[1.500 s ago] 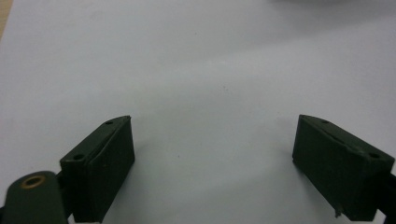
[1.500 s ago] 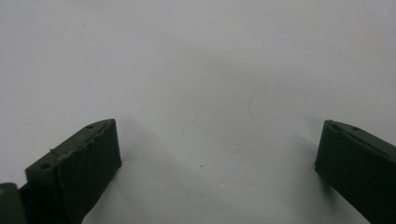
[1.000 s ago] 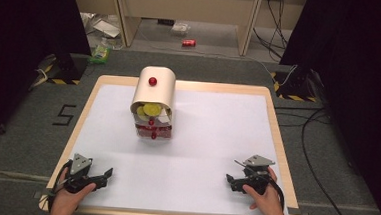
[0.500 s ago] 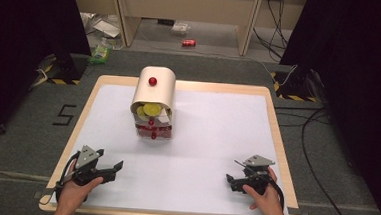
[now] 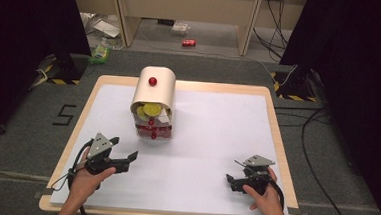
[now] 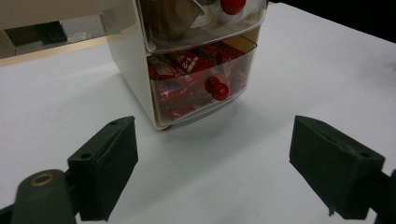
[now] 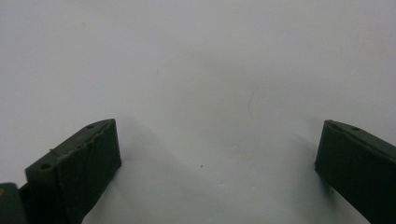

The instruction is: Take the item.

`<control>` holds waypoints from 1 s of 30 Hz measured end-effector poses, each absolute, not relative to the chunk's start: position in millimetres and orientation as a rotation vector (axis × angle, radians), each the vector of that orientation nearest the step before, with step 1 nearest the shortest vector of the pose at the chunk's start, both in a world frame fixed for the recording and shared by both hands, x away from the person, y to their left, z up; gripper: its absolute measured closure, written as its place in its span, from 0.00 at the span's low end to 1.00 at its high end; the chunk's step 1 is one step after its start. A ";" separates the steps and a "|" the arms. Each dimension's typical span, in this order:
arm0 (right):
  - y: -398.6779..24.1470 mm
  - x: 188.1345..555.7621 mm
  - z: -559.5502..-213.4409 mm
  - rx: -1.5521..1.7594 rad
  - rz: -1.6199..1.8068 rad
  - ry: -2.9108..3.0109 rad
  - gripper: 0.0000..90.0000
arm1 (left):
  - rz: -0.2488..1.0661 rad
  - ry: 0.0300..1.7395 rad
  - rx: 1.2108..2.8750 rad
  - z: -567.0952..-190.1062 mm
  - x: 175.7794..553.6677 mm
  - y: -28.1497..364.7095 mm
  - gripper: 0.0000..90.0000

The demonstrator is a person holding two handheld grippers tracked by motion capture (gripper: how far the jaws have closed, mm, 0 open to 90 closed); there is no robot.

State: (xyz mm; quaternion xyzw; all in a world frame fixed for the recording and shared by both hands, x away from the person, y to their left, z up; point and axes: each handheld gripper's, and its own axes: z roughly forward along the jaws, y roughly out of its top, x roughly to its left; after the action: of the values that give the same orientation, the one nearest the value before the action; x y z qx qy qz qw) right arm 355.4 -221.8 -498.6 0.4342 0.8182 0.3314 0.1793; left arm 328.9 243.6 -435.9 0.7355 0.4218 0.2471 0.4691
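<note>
1. The small drawer cabinet (image 5: 152,105) stands upright on the white table surface (image 5: 217,134), toward the far left of centre. It has a rounded cream top with a red knob (image 5: 152,81).
2. The lower drawer (image 6: 201,86) is closed and flush with the cabinet front. Red packets are visible through its clear front, and its red knob (image 6: 216,88) is untouched.
3. The upper drawer (image 6: 205,23) appears closed as well; yellow items show behind its front in the high view.
4. The left gripper (image 5: 125,159) is raised off the near-left part of the table and points at the cabinet. Its jaws stand wide apart and hold nothing. In the left gripper view, the lower drawer's knob lies between and beyond the jaws, well apart from them.
5. The right gripper (image 5: 231,180) sits low at the near-right of the table, well apart from the cabinet. Its jaws are spread wide and empty, over bare white surface.
6. Progress, as judged: the work is at the approach stage. No drawer is opened and no contact is made. Remaining: close the gap to the knob, grip it, and pull the drawer.
</note>
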 end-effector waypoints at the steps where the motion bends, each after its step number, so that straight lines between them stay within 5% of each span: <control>1: -221.7 355.3 -498.6 1.227 0.937 2.313 0.01 | 0.606 1.030 1.804 -435.0 329.5 242.6 0.17; 30: -221.7 355.4 -498.7 1.228 0.938 2.312 0.01 | 0.655 0.864 1.847 -374.0 352.2 208.7 0.17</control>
State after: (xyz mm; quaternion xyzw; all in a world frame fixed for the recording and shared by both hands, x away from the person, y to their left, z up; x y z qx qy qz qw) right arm 355.4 -221.7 -498.7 0.4343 0.8180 0.3318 0.1795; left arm 352.2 208.7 -374.0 0.7568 0.3540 0.2684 0.4795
